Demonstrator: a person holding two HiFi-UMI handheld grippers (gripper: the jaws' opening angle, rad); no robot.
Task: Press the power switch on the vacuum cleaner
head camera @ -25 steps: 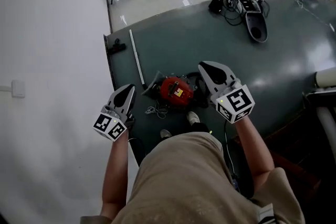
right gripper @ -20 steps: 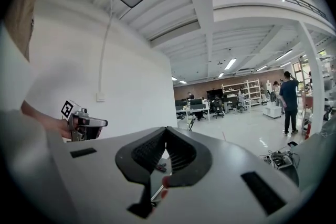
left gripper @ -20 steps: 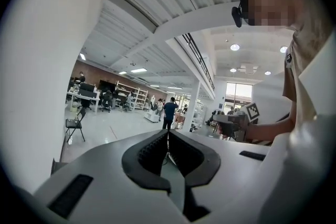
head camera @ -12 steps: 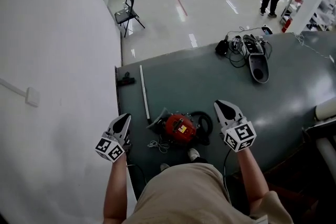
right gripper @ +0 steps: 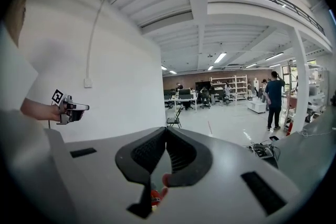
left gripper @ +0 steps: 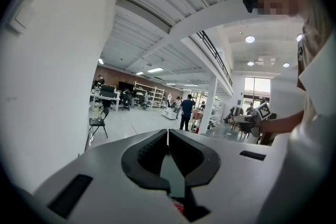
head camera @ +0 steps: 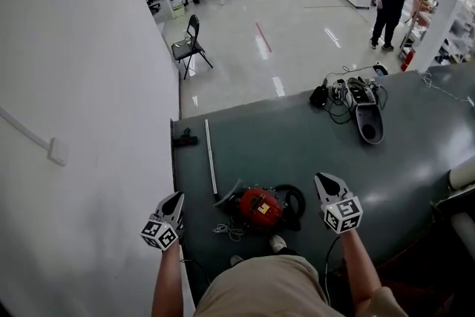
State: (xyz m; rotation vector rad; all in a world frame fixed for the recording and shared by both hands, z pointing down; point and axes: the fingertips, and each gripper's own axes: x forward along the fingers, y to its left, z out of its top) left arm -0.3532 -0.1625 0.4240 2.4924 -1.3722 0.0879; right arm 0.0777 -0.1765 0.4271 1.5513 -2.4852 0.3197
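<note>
A red canister vacuum cleaner (head camera: 260, 207) with a black hose coiled at its right lies on the dark green floor mat (head camera: 297, 137), just ahead of the person's feet. My left gripper (head camera: 174, 203) is held up to the left of it, by the white wall, jaws shut and empty. My right gripper (head camera: 325, 183) is held up to the right of the vacuum, also shut on nothing. Both point level across the room in the gripper views; my left gripper (left gripper: 167, 131) and my right gripper (right gripper: 166, 129) show tips touching. A sliver of red shows below each.
A metal wand (head camera: 211, 167) lies on the mat left of the vacuum. A floor nozzle (head camera: 367, 122) and tangled cables (head camera: 334, 94) sit at the mat's far right. A white wall (head camera: 82, 122) runs along the left. A folding chair (head camera: 190, 44) and a standing person (head camera: 388, 0) are further off.
The head view has risen and tilted up, showing more of the hall. Both grippers have drawn back and upward away from the vacuum, now smaller and lower in view.
</note>
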